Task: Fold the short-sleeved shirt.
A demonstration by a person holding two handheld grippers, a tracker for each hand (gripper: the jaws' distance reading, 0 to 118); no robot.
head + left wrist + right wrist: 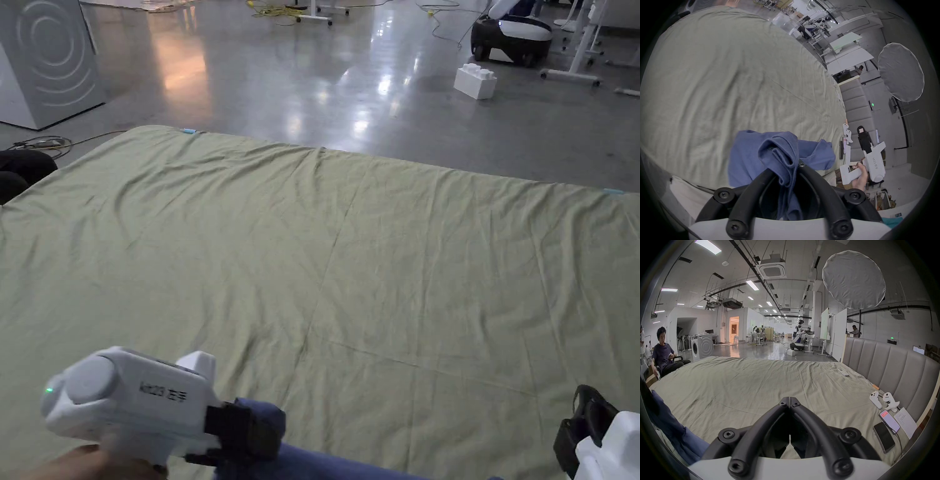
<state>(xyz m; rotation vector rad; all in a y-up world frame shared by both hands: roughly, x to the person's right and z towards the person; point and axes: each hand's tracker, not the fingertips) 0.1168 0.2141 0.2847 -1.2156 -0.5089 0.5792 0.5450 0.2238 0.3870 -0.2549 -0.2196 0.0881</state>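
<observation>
Blue shirt (pixel 763 155) bunching at near bed (pixel 375 250) edge, left hand-held gripper (pixel 784 170) pinching it; right hand-held gripper (pixel 789 400) hovering closed, empty. Spreading, folding all remaining.

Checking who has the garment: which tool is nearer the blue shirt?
Left. The left tool is shut on the blue shirt; the right tool, shut and empty, is off to the shirt's side.

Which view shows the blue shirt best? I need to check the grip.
The left gripper view: the shirt lies bunched, pinched in the left gripper. The head view catches an edge; the right gripper view, a strip.
</observation>
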